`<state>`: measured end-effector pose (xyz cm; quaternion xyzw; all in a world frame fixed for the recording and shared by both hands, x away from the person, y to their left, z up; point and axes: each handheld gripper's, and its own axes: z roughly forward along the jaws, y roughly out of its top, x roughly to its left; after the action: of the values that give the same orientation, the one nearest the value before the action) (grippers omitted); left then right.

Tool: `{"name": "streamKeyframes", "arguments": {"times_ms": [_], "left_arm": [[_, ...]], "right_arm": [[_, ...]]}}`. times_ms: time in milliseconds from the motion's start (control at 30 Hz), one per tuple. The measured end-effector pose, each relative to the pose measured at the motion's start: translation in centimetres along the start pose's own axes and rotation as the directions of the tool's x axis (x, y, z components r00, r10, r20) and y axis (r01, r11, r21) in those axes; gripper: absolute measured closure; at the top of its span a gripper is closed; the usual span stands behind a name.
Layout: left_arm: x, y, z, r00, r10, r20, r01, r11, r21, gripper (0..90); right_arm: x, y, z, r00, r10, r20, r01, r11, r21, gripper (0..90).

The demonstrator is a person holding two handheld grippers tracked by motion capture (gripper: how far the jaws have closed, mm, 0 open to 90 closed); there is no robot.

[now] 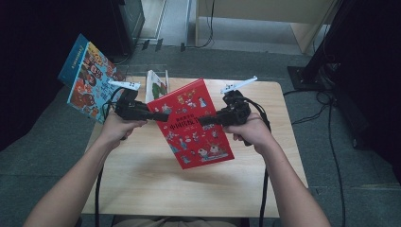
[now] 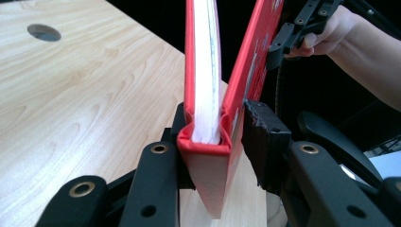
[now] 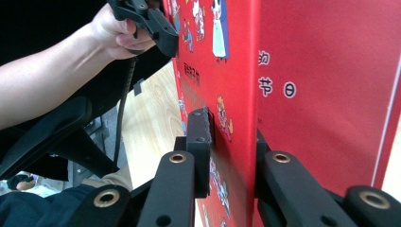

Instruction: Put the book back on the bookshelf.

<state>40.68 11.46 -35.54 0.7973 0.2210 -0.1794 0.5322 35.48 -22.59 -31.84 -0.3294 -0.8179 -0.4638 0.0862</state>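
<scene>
I hold the red book above the counter: my left hand-held gripper clamps its spine, my right hand-held gripper pinches the front cover, parting it from the pages.

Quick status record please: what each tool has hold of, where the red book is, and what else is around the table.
held item: red book, raised above the table
left tool: jaws around the spine edge, right pad not clearly touching
right tool: pads on the front cover, opposite edge
book state: cover parted from the pages
other items: blue book upright at far left; a small book standing behind
</scene>
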Motion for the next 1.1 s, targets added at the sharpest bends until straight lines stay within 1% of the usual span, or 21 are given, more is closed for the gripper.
{"name": "streamKeyframes", "arguments": {"times_ms": [67,133,200,267,300,333,467,533,600,700,733,833,900,933,967,1000,1033,1067,1100], "left_arm": [[0.0,0.0,0.0,0.9999,-0.005,0.012,0.005,1.0000,0.002,69.7],[0.0,0.1,0.1,0.9995,-0.014,0.029,0.014,0.9999,-0.003,71.5],[-0.1,0.1,0.1,0.9991,-0.013,0.039,0.013,0.9999,-0.004,73.1],[-0.2,0.3,0.1,0.9991,-0.003,0.041,0.002,1.0000,0.005,74.5],[-0.3,0.4,0.2,0.9990,0.003,0.046,-0.003,1.0000,0.008,75.6],[-0.4,0.5,0.2,0.9991,0.006,0.041,-0.006,0.9999,0.010,76.0],[-0.5,0.7,0.3,0.9989,0.015,0.044,-0.016,0.9996,0.024,77.0],[-0.7,0.8,0.4,0.9989,0.010,0.046,-0.011,0.9995,0.028,77.5],[-0.8,0.9,0.4,0.9988,0.007,0.049,-0.008,0.9996,0.028,78.1],[-0.8,1.0,0.2,0.9988,0.014,0.046,-0.015,0.9995,0.028,78.4],[-0.8,1.0,0.2,0.9988,0.009,0.048,-0.010,0.9995,0.029,78.4],[-0.9,1.0,0.0,0.9988,0.010,0.048,-0.011,0.9996,0.026,78.6],[-0.8,1.0,-0.3,0.9991,-0.002,0.042,0.001,0.9997,0.023,78.7],[-0.8,1.0,-0.5,0.9992,-0.002,0.041,0.001,0.9998,0.022,79.0],[-0.7,0.9,-0.5,0.9990,-0.013,0.042,0.012,0.9999,0.007,79.1],[-0.7,1.0,-0.6,0.9990,-0.015,0.043,0.014,0.9999,0.007,79.8],[-0.8,1.1,-0.5,0.9992,-0.022,0.033,0.022,0.9997,0.001,79.9],[-0.7,1.2,-0.5,0.9989,-0.032,0.036,0.032,0.9995,-0.004,79.9],[-0.7,1.3,-0.5,0.9992,-0.032,0.026,0.032,0.9995,0.006,79.9]], "right_arm": [[-0.2,-0.1,0.0,1.0000,0.005,0.005,-0.005,1.000,0.000,78.4],[-0.5,-0.3,0.0,0.9997,0.022,-0.001,-0.022,1.000,-0.003,76.8],[-0.7,-0.4,0.0,0.9991,0.041,-0.007,-0.041,0.999,-0.006,75.4],[-0.9,-0.5,0.0,0.9990,0.043,-0.010,-0.043,0.999,-0.008,74.1],[-1.0,-0.6,0.0,0.9986,0.053,-0.006,-0.053,0.999,-0.005,72.9],[-1.1,-0.7,0.0,0.9984,0.055,-0.008,-0.055,0.998,-0.007,72.4],[-1.4,-0.9,-0.1,0.9972,0.074,-0.011,-0.074,0.997,-0.010,71.2],[-1.5,-1.0,-0.1,0.9972,0.074,-0.012,-0.074,0.997,-0.013,70.4],[-1.6,-1.2,-0.1,0.9963,0.084,-0.021,-0.084,0.996,-0.013,69.7],[-1.8,-1.3,-0.1,0.9959,0.085,-0.030,-0.086,0.996,-0.027,69.3],[-1.8,-1.2,0.0,0.9958,0.086,-0.032,-0.087,0.996,-0.029,69.3],[-1.8,-1.3,0.1,0.9953,0.089,-0.038,-0.090,0.996,-0.024,68.6],[-1.9,-1.4,0.0,0.9956,0.088,-0.033,-0.088,0.996,-0.023,67.7],[-2.0,-1.4,-0.1,0.9951,0.096,-0.023,-0.096,0.995,-0.024,67.1],[-2.2,-1.6,-0.1,0.9937,0.109,-0.029,-0.109,0.994,-0.024,67.1],[-2.3,-1.7,-0.2,0.9926,0.120,-0.020,-0.120,0.993,-0.022,67.3],[-2.4,-1.7,-0.1,0.9926,0.120,-0.015,-0.120,0.993,-0.014,67.5],[-2.5,-1.8,0.0,0.9923,0.123,-0.014,-0.123,0.992,-0.006,66.6],[-2.6,-1.9,0.2,0.9926,0.121,-0.008,-0.121,0.993,-0.006,66.4]]}}
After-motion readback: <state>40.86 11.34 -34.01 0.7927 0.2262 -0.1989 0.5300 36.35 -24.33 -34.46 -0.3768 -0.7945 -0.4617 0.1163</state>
